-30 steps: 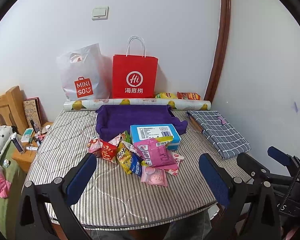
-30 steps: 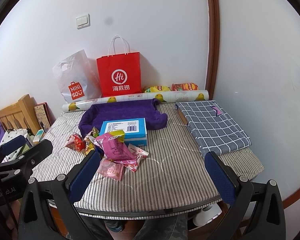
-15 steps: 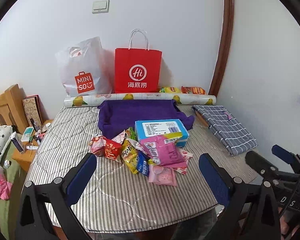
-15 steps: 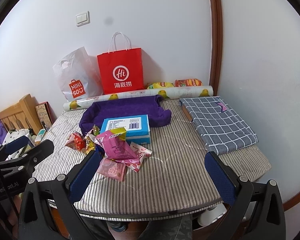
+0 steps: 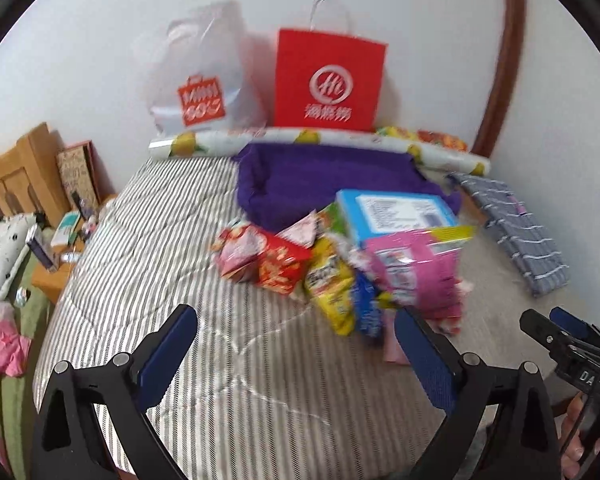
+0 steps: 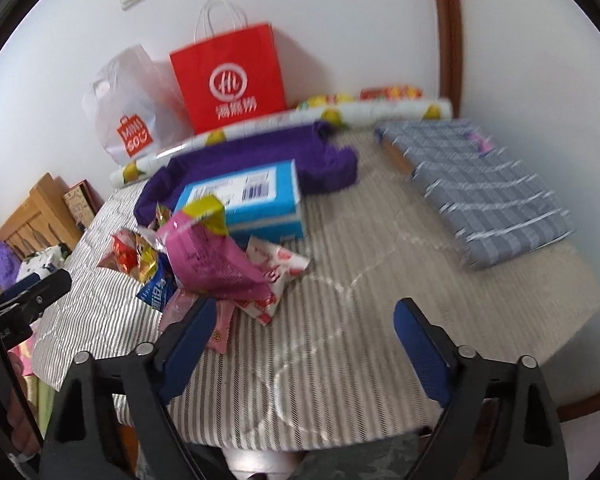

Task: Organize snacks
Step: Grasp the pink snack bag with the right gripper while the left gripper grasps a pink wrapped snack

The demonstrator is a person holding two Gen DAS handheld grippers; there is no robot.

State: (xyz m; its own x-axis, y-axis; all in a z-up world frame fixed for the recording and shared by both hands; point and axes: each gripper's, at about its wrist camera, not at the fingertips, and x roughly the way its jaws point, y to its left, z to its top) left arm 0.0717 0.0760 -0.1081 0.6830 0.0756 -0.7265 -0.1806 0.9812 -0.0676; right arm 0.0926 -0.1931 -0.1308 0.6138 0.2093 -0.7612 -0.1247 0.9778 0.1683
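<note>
A red paper bag [image 6: 230, 80] stands against the white wall. Left of it, touching, leans a white plastic bag [image 6: 130, 108]. Just in front lies a fruit-printed roll [image 6: 284, 120]. Well right and nearer, a folded grey checked cloth [image 6: 484, 188]. Far left, a wooden headboard [image 5: 16, 176].

Bright, motion-blurred, fisheye-warped edges

1. We see a striped quilted mattress [image 5: 148, 280] as the carrying surface.
2. Snack packets [image 5: 332, 276] sit heaped near its middle, touching a blue box [image 6: 248, 196].
3. Purple cloth [image 5: 324, 184] lies behind the box, against a fruit-print roll [image 5: 260, 140] at the wall edge.
4. Red paper bag [image 6: 228, 76] and white plastic bag [image 6: 132, 104] stand behind the roll.
5. Folded grey checked cloth [image 6: 480, 184] lies on the right side, apart from the heap.
</note>
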